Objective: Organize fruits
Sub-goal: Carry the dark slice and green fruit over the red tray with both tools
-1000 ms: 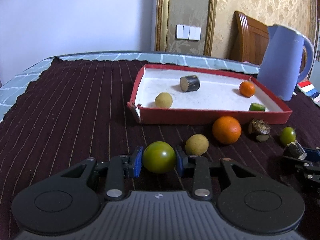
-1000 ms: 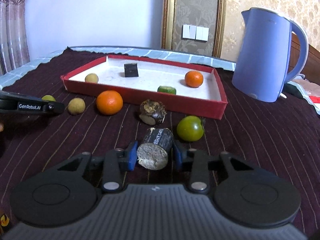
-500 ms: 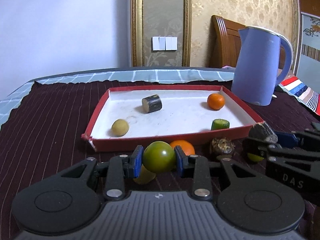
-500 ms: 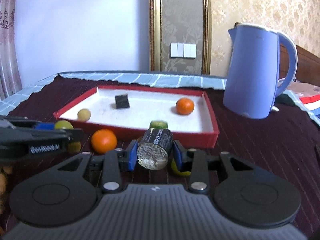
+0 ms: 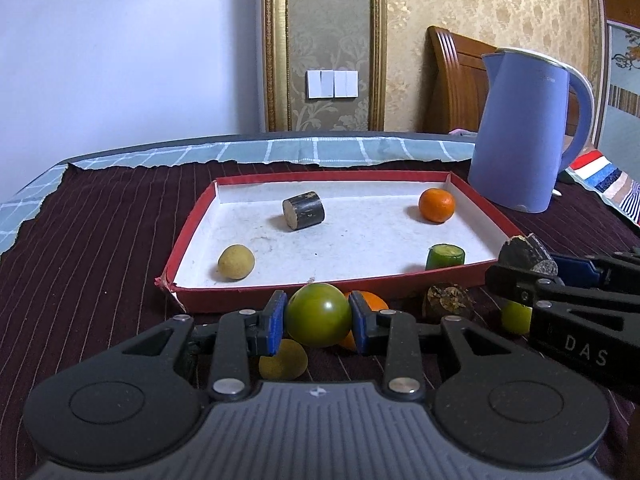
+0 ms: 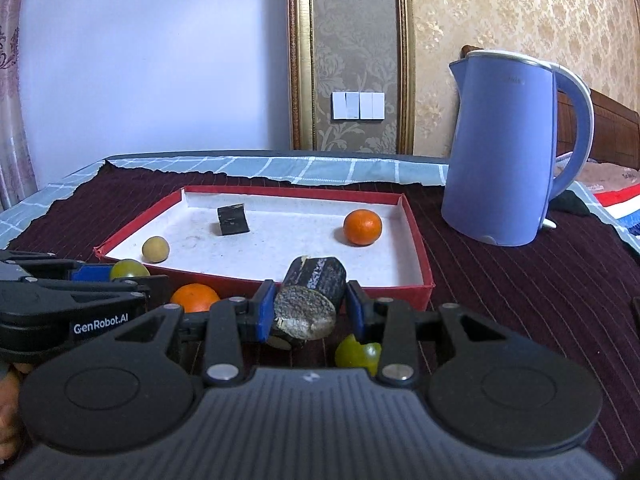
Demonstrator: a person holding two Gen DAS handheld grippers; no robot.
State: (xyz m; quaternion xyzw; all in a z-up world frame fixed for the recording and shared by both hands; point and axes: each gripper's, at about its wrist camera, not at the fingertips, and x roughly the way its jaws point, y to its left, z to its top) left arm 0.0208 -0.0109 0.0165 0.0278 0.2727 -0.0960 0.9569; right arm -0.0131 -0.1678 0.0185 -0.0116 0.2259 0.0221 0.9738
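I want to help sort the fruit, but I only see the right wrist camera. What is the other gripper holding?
Observer: The left gripper is shut on a round green fruit.
Child: Is anything hiding behind my dark chunk?
Observer: Yes, a short green cut piece stands in the tray, near its front wall.
Child: Any fruit under the left gripper?
Observer: A small yellowish fruit lies on the cloth just beneath it.
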